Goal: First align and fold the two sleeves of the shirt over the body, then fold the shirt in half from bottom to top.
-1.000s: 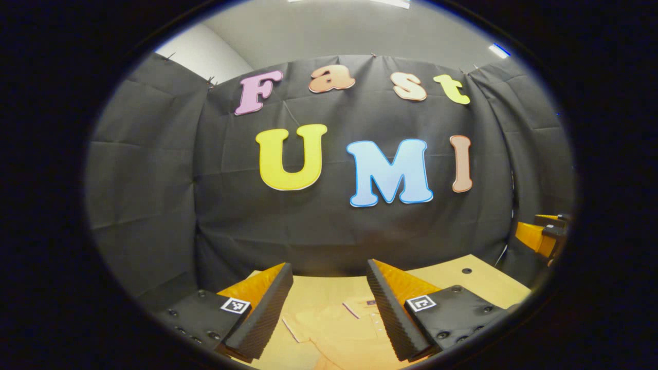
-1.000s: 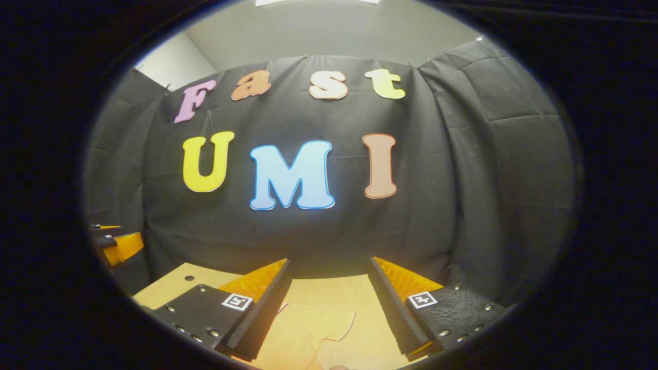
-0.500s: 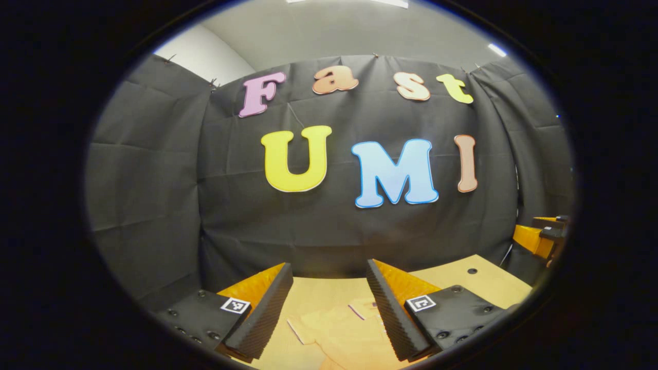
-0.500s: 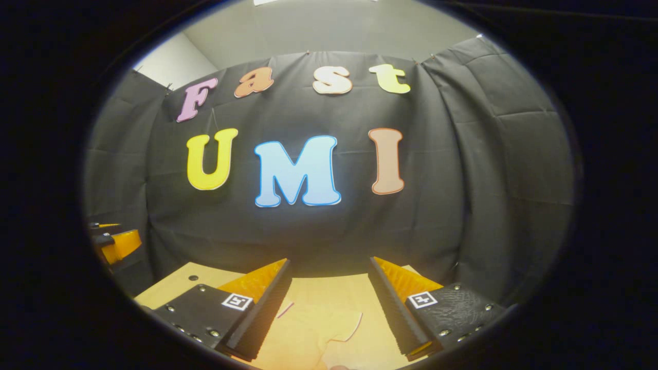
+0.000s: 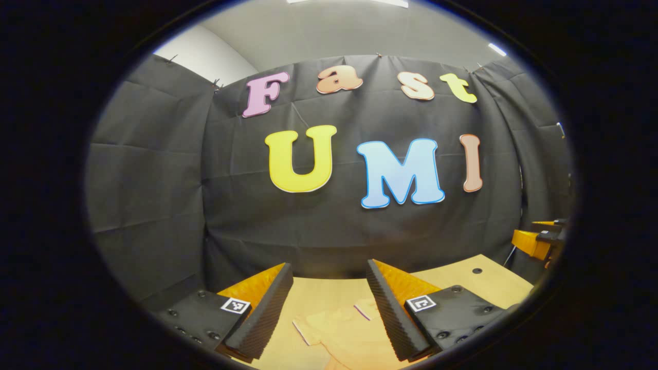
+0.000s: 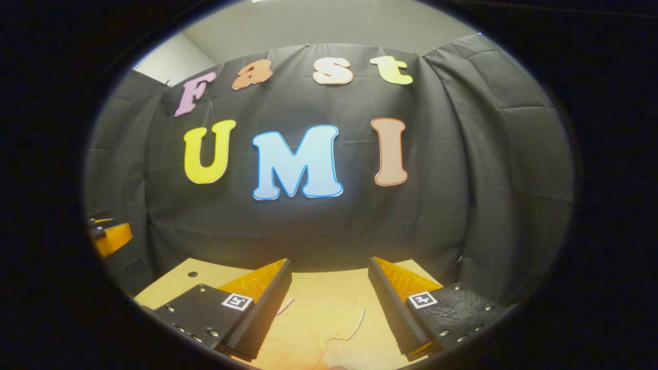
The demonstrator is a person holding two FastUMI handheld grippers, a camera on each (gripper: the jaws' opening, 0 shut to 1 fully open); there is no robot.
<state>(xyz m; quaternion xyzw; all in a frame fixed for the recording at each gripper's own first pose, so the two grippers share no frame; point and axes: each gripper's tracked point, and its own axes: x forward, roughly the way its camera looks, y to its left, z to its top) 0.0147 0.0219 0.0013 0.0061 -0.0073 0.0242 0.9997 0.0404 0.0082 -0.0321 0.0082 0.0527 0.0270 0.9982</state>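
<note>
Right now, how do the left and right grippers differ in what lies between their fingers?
Between the left gripper lies the shirt's collar area and a sleeve edge; between the right gripper, one sleeve. A table hole shows right of the left gripper, left of the right gripper. Both are open, holding nothing, above the shirt.

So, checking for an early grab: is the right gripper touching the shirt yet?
Apart. The right gripper view shows the right gripper open above the table, fingers spread either side of the shirt lying beyond them.
</note>
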